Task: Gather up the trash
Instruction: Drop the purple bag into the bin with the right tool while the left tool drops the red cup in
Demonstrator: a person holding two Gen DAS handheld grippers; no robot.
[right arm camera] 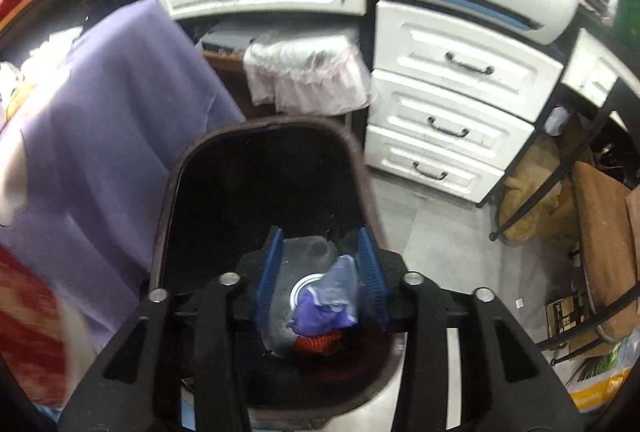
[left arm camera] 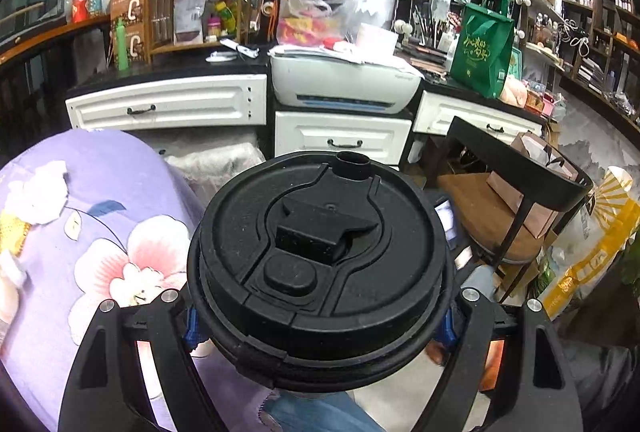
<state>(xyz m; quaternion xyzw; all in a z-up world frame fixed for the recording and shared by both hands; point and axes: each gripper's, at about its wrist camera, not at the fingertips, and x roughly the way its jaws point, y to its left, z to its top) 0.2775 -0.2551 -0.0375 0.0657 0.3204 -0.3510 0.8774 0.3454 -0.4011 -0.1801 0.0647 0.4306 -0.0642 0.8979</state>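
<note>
Trash [right arm camera: 332,296], crumpled purple film, lies between right gripper [right arm camera: 322,276] jaws, apart, above bin [right arm camera: 168,191]. Left gripper [left arm camera: 320,324] jaws clamp round black ribbed cup lid [left arm camera: 320,252].

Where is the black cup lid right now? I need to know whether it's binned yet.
Not yet: in the left wrist view the black cup lid fills the centre foreground, between the left gripper's fingers.

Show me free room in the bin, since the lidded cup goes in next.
Free: the dark far half of the bin, between its far rim and the trash pile. Also bare: grey floor between bin and white drawers. Crowded: the near side under the right hand-held gripper, where that pile lies.
</note>
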